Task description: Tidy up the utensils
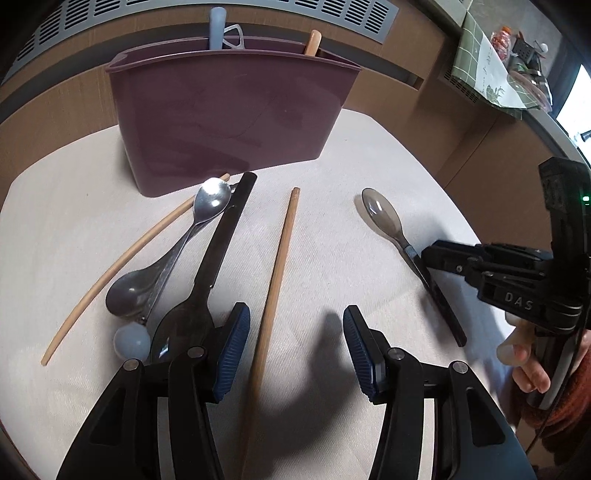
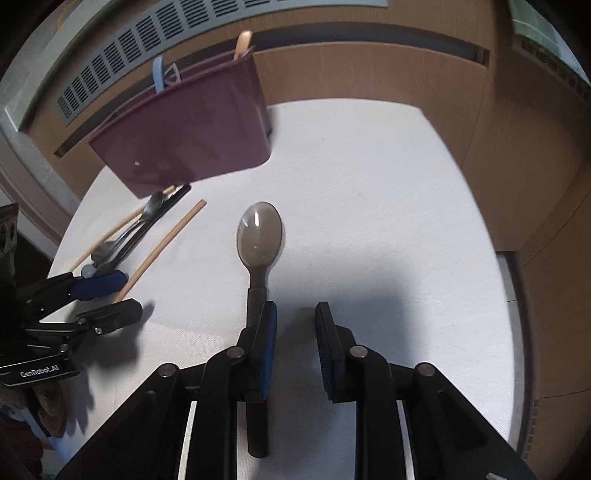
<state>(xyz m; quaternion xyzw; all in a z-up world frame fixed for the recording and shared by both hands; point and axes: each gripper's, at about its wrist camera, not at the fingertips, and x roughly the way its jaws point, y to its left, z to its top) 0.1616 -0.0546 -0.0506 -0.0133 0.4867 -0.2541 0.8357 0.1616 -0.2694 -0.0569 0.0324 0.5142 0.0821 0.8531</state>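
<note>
On the pale cloth (image 1: 332,155), the left gripper (image 1: 295,350) stood apart astride a chopstick (image 1: 275,273), liable to roll away on closing. Rightward, the right gripper (image 2: 295,347) gaped, the dark-handled spoon (image 2: 258,236) outside its left pad; only that view showed this. Both lay short of the maroon holder (image 1: 229,122).

White cloth (image 1: 332,155) covers the tabletop. Wooden panelling (image 1: 399,55) with a grey vent grille (image 1: 258,14) (slotted) spans twelve o'clock; a green checked cloth (image 1: 476,44) lies at two o'clock.
</note>
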